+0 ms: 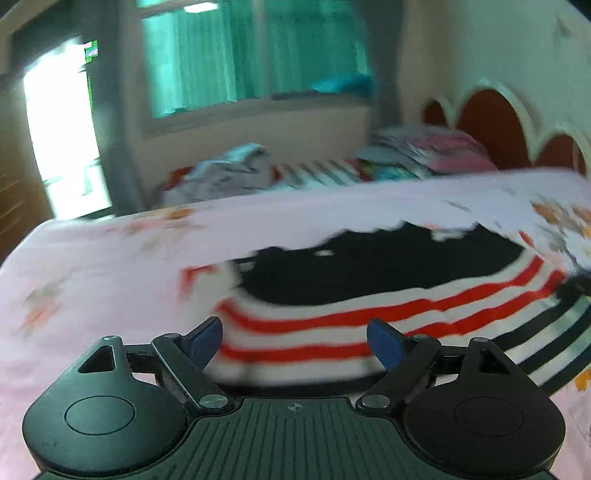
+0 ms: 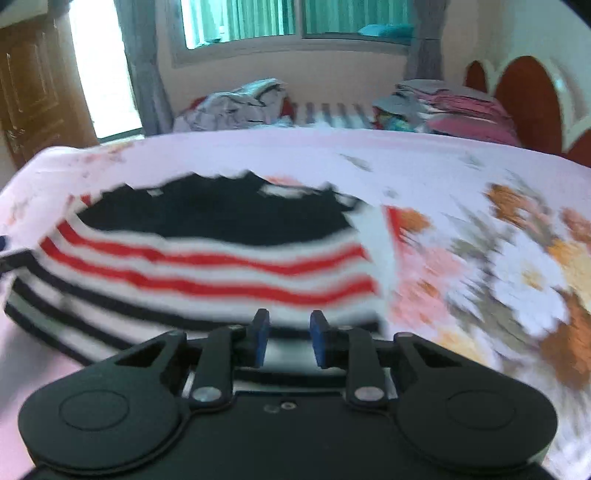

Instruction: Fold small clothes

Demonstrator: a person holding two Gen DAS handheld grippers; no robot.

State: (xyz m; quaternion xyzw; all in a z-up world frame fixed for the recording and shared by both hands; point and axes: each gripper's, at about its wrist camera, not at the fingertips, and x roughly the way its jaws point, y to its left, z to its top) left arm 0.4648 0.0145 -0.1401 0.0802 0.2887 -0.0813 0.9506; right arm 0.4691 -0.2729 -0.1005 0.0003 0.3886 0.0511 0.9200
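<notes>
The left claw [image 1: 294, 341] stands wide open, its blue pads clear of the striped shirt [image 1: 369, 295] just beyond them and gripping nothing. The right claw [image 2: 287, 338] is nearly closed, a narrow gap between its pads; whether cloth is pinched there I cannot tell through the blur. The shirt, black above red and black stripes, lies spread on the pink flowered bed [image 1: 110, 258], with heaps of clothes [image 2: 243, 103] well behind near the window [image 2: 295, 22].
</notes>
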